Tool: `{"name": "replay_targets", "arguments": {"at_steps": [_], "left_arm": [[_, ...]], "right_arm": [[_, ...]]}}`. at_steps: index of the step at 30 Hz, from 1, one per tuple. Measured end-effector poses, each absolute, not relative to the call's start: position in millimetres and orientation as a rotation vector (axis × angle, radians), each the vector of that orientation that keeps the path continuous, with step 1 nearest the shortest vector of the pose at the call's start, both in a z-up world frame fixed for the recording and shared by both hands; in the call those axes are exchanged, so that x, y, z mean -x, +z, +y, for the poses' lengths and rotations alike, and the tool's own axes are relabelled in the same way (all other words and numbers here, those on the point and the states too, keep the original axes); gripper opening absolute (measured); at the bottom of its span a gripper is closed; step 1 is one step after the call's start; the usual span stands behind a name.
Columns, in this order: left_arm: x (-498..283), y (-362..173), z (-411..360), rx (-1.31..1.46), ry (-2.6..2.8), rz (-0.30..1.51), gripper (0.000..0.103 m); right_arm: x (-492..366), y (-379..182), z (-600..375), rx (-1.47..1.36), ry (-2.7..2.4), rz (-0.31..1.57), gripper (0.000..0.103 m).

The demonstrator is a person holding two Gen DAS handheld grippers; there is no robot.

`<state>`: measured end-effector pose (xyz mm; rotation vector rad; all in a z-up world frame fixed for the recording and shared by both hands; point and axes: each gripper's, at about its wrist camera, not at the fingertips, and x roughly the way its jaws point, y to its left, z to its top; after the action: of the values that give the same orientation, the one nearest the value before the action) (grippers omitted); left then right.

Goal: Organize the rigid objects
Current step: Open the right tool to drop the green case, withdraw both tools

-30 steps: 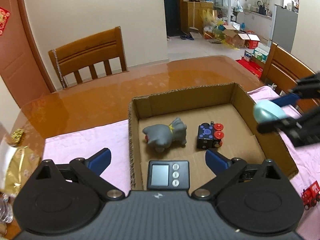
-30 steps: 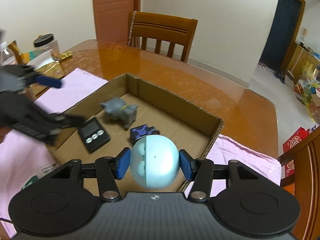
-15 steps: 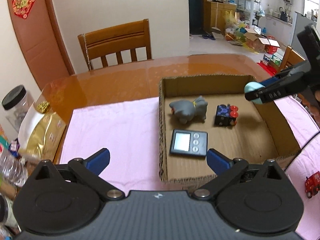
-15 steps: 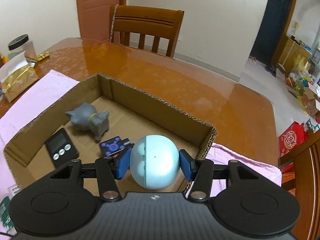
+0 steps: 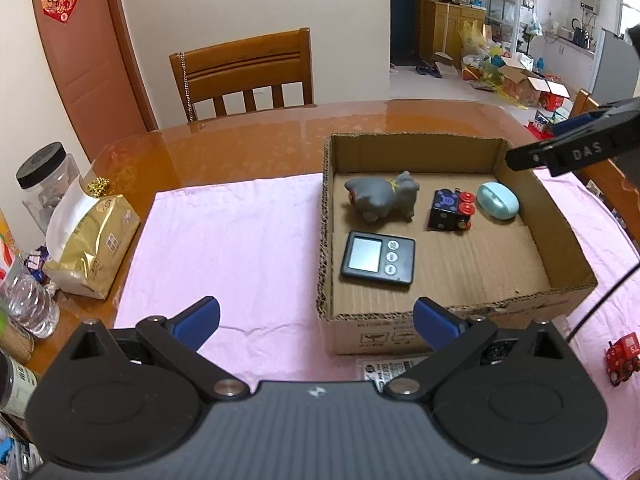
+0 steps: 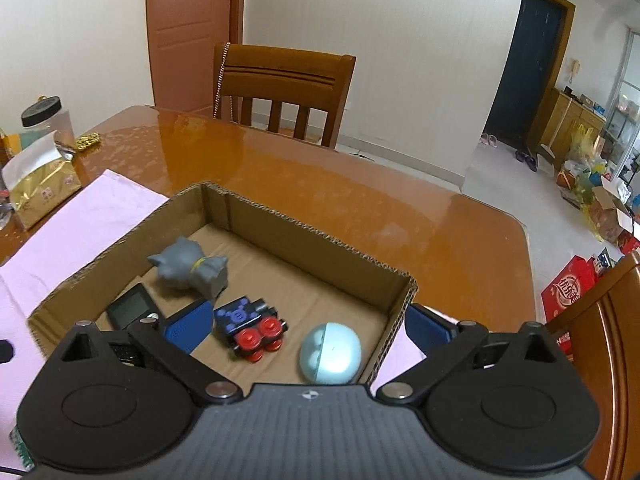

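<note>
My left tongs [image 5: 316, 318] stand wide apart and empty, low over the pink cloth [image 5: 224, 240]. The next piece, a small red toy train [image 5: 622, 358] on the cloth outside the shallow cardboard box [image 5: 326, 240], lies at three o'clock of them. My right tongs [image 6: 308, 326] are opening above the pale blue plastic egg [image 6: 331, 353], which rests free in the box's right corner, so I judge them nearer.

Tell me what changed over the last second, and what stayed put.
The right gripper is opening and has let go of the pale blue egg-shaped case, which now lies in the cardboard box beside the toy train block. The left gripper swung leftward, staying open and empty. Grey cat and timer unmoved.
</note>
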<state>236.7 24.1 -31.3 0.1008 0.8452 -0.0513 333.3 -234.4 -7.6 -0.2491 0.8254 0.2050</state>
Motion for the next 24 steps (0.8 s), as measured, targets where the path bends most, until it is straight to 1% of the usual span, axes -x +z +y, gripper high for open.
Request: {"name": "replay_targets", "arguments": {"at_steps": [7,13,15,18,24], "left_arm": [[-220,-35,18,-0.105,-0.078,0.849,0.102],[-207,-40,17,-0.099,-0.078,0.857,0.102],[-205,-43,17,-0.098,-0.081,0.861,0.102],[-202,-48,16,-0.099,-0.089,0.875,0.102],[-197,-51,12,-0.111,-0.117,0.885,0.102]], "right_arm": [[-288,1,-238,0.208,0.205,0.819,0.103],[-232,1,-254,0.157,0.125,0.815,0.103],[-215,-6,-265,0.143,0.065,0.836,0.103],[-198,-28,-288,0.082,-0.022,0.915,0.103],[-181,-88,-326,-0.057,-0.179,1.078,0.103]]}}
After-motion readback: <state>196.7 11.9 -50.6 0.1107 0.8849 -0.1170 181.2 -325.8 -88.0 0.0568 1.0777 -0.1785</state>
